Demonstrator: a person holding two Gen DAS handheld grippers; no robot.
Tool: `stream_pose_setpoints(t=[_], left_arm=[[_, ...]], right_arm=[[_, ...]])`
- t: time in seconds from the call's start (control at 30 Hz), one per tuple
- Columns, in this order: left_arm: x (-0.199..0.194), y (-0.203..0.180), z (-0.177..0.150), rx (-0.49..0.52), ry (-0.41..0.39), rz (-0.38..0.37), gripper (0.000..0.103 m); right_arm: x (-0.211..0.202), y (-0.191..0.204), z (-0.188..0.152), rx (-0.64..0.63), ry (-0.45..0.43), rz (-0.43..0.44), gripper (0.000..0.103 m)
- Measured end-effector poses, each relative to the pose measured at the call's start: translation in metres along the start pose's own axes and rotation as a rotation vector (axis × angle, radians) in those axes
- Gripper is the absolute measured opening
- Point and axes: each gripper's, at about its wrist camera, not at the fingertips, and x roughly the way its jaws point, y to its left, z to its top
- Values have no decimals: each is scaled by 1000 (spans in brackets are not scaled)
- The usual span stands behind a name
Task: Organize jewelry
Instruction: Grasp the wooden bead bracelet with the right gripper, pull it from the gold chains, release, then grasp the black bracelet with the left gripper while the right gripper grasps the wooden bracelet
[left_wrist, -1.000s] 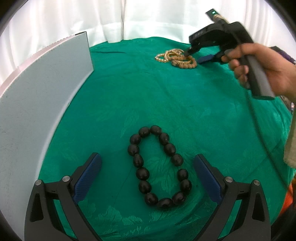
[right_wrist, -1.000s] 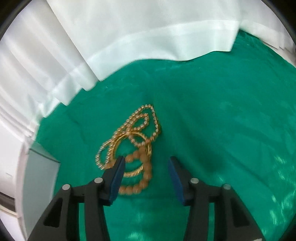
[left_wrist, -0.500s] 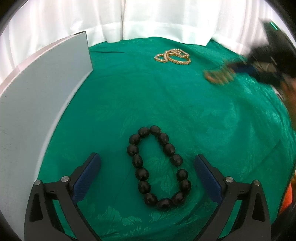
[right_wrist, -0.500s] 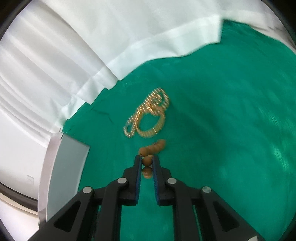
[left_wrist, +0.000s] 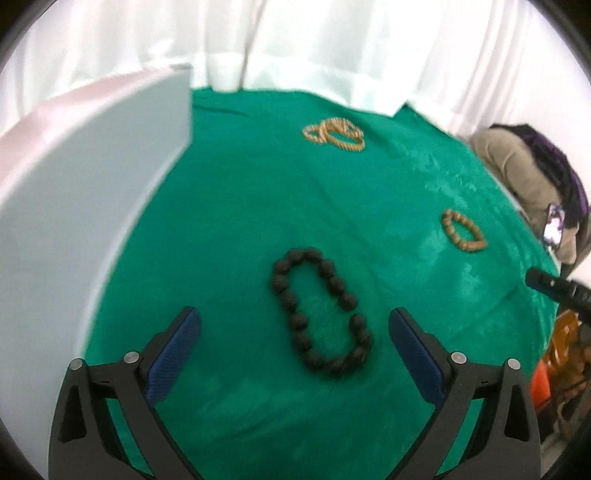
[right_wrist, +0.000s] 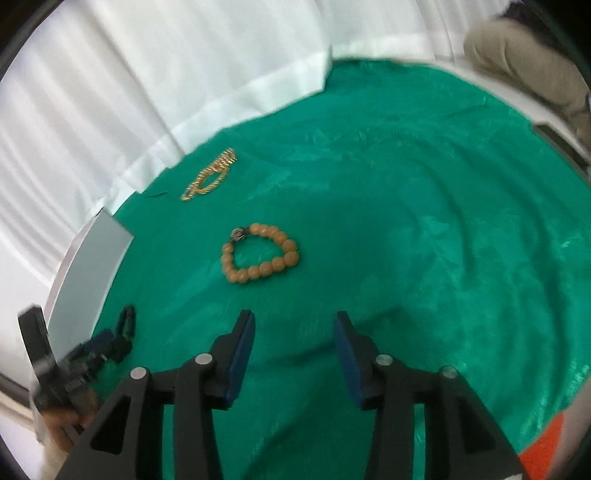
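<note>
My left gripper (left_wrist: 294, 350) is spread wide over the green worktop (left_wrist: 229, 229), the black bead bracelet (left_wrist: 320, 311) lying just ahead between its fingers. My right gripper (right_wrist: 293, 356) is spread too, holding nothing; the tan bead bracelet (right_wrist: 259, 257) lies ahead of it, gold chains (right_wrist: 210, 179) farther back.

A green, leaf-patterned damask cloth (left_wrist: 229, 229) covers the surface and fills the middle of both views, lying in soft wrinkles toward the right of the right wrist view. A flat pale grey board (left_wrist: 85, 206) stands along its left edge. White pleated curtains (right_wrist: 155, 74) hang behind, across the top. A blurred orange shape (right_wrist: 546, 439) shows at lower right.
</note>
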Motion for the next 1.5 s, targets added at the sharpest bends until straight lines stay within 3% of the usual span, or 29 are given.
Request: stream_pose_setpoints(t=[0.1, 0.23, 0.3, 0.33, 0.43, 0.47, 0.5, 0.53, 0.67, 0.77, 0.83, 0.93, 1.1, 1.23, 1.33, 1.5], left_arm=[[-17, -7, 1, 13, -25, 1, 101], [-10, -36, 3, 92, -12, 12, 95], [1, -53, -3, 174, 21, 52, 82], [6, -59, -5, 203, 35, 68, 80], [19, -69, -11, 255, 66, 108, 63], [20, -70, -11, 258, 68, 105, 53], [22, -70, -11, 246, 84, 74, 40], [23, -70, -11, 232, 96, 48, 35], [22, -72, -10, 223, 114, 43, 31], [19, -57, -7, 116, 118, -19, 13], [20, -36, -2, -26, 136, -97, 12], [20, -18, -1, -158, 143, -175, 11], [12, -21, 2, -200, 125, -197, 11], [3, -19, 8, -224, 107, -218, 11], [1, -18, 9, -236, 106, -227, 11], [-1, -16, 8, -246, 110, -226, 11]], right_arm=[[-12, 6, -12, -68, -59, -16, 46], [-2, 15, -14, -91, -40, 3, 46], [-4, 18, -17, -91, -38, 26, 46], [-6, 20, -19, -98, -42, 33, 46], [-12, 29, -26, -145, -61, 31, 46], [-13, 31, -29, -154, -61, 28, 46], [-13, 32, -30, -161, -58, 26, 46], [-12, 33, -31, -161, -53, 31, 46], [-13, 35, -26, -160, -42, 52, 46], [-13, 38, -24, -159, -30, 64, 46], [-12, 39, -24, -156, -15, 79, 46], [-8, 38, -18, -138, 18, 113, 46], [4, 17, 26, 9, 82, 186, 46], [38, -1, 77, 176, 222, 243, 47], [63, 12, 88, 190, 301, 292, 47], [107, 51, 92, 93, 345, 206, 45]])
